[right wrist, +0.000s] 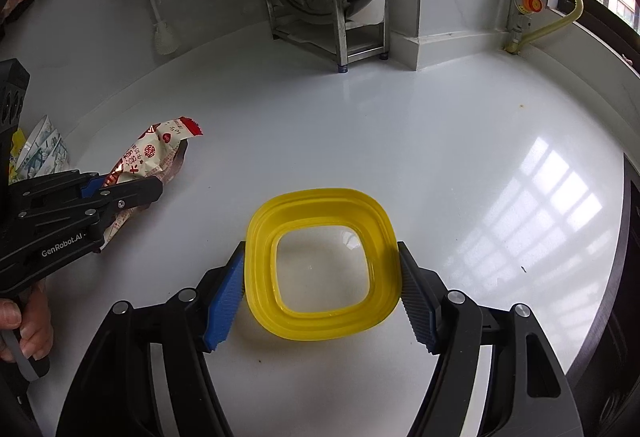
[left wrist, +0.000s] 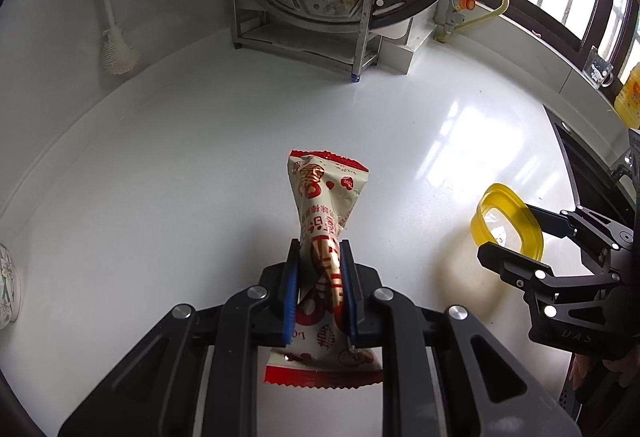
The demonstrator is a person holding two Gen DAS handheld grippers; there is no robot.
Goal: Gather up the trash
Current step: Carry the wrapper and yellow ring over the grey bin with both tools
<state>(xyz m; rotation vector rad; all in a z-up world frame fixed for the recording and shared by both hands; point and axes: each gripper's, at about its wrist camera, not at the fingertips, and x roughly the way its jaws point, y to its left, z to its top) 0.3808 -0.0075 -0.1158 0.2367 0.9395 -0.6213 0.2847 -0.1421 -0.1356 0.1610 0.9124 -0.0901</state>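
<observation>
Left gripper point(left wrist: 319, 257) clamped on red-and-cream snack wrapper point(left wrist: 326, 205) at mid-length; wrapper's long axis runs along fingers, far end toward metal rack point(left wrist: 304, 33). Right gripper point(right wrist: 322, 277) pads press yellow plastic tub point(right wrist: 322, 265), right of wrapper, opening up.

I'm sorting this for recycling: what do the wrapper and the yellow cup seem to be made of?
Snack wrapper: thin printed plastic or foil film, glossy; it crumples and pinches flat in the left gripper.
Yellow cup: translucent, smooth plastic, probably fairly stiff; the countertop shows through its base, between the right gripper pads.
</observation>
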